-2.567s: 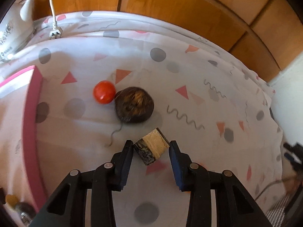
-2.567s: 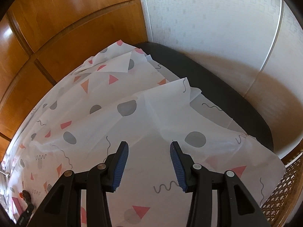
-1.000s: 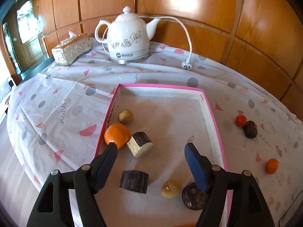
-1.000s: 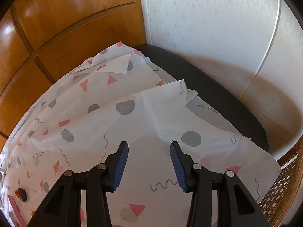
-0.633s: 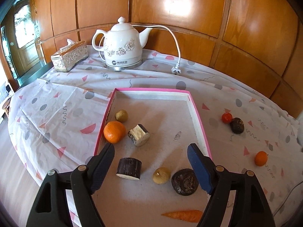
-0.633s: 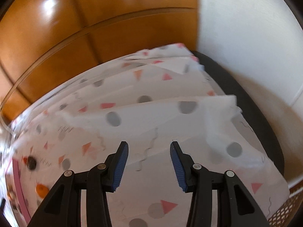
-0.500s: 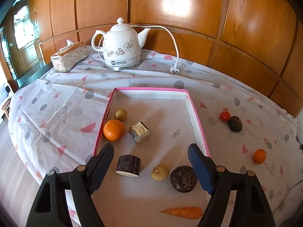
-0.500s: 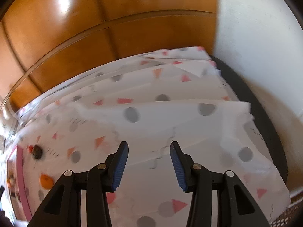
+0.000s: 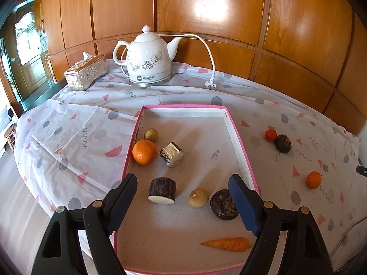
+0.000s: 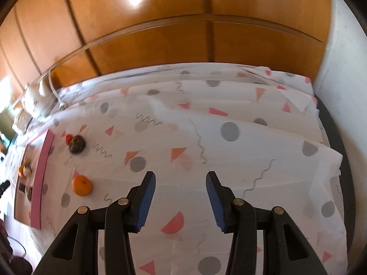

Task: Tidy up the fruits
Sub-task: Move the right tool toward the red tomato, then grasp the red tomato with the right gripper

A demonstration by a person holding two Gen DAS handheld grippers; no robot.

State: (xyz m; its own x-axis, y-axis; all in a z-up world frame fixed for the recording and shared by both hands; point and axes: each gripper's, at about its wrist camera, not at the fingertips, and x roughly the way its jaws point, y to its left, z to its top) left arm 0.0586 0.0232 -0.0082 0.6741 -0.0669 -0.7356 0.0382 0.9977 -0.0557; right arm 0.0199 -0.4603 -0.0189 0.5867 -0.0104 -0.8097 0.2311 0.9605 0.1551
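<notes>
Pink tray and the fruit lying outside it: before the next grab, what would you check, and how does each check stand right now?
1. Left gripper empty, fingers apart: ok.
2. Right gripper empty, fingers apart: ok.
3. All fruit inside the pink tray: not ok; small orange, red tomato and dark round fruit lie on the tablecloth.
4. Small orange free of neighbours: ok.
5. Tomato clear of dark fruit: not ok, close together.

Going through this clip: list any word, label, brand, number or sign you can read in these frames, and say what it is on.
White kettle: a small round logo and a short line of characters, printed low on its body below the flower pattern; too small to read.
Tissue box: no text, only a textured pattern.
Tablecloth: shapes and squiggles only, no words.
Right wrist view: blurred, no text to read.
</notes>
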